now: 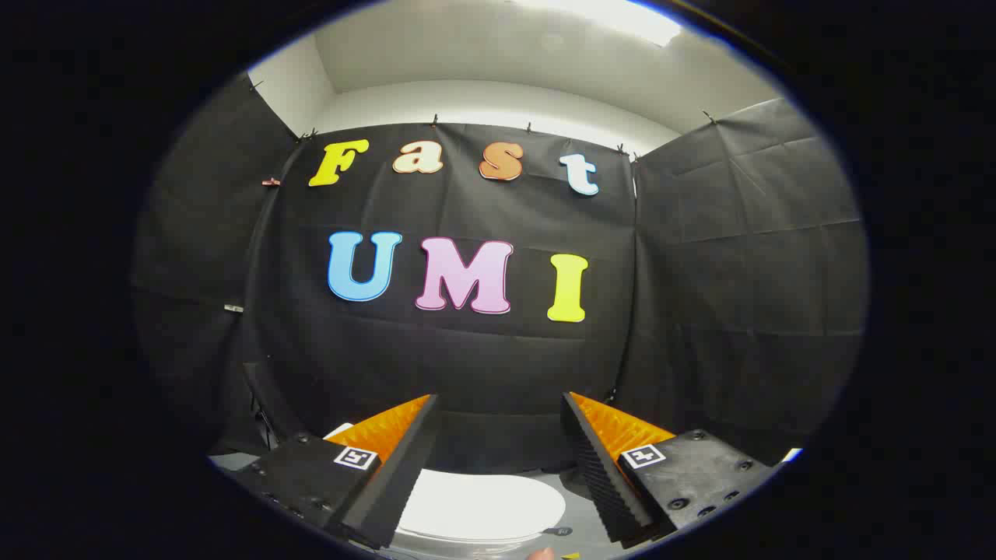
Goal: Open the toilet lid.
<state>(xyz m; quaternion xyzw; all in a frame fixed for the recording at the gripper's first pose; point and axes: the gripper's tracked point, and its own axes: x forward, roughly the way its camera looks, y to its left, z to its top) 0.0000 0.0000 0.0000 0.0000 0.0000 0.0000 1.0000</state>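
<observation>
Lying flat and closed, the white toilet lid (pixel 482 505) sits below and between my fingers (pixel 498 412), which are spread wide, apart from it and gripping nothing; black cloth wall (pixel 700 295) stands beyond.

— What is hanging around the booth?
— Black cloth wall (pixel 482 365) is hanging in creased panels, clipped along its top edge.
— And above?
— A ceiling light (pixel 615 15) is glowing over white walls (pixel 482 101).
</observation>
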